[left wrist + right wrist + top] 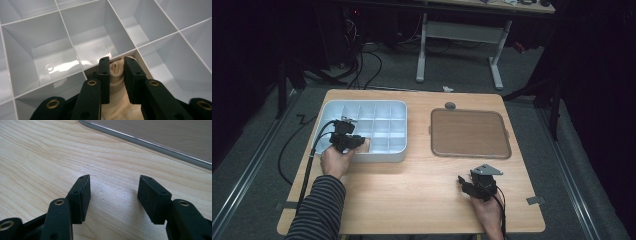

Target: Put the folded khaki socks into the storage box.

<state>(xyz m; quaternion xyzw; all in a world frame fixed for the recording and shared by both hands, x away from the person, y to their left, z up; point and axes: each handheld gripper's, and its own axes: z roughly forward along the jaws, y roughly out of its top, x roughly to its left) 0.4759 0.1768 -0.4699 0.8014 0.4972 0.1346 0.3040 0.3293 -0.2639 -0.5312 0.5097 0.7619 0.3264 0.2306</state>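
A: Where the worktop's near edge meets our sleeves, we have the right gripper [468,187] resting low over bare wood by the near right corner, the right hand [488,214] behind it.

B: And its jaws?

A: Spread wide with nothing between them; in the right gripper view we look past the right gripper [113,188] at wood grain and, farther off, the rim of the brown tray [160,146].

B: We see that brown tray [470,133] lying flat on the far right part of the worktop [422,185], well apart from the gripper.

A: On our left, the left hand [337,160] holds the left gripper [357,143] over the near wall of the white divided box [384,155], which sits toward the far left corner.

B: What do we have in it?

A: A beige cloth-like item [117,82], soft and wrinkled, with faint print on it that we cannot read. In the left gripper view the left gripper [117,67] has its pads drawn narrow against the item's two sides, so we are clamped on it.

B: Where does the item sit?

A: In a compartment of the box's near row; the beige cloth-like item [366,145] shows there in the high view as a small tan patch beside the jaws.

B: Beyond it, the farther compartments [92,42] look shiny and white.
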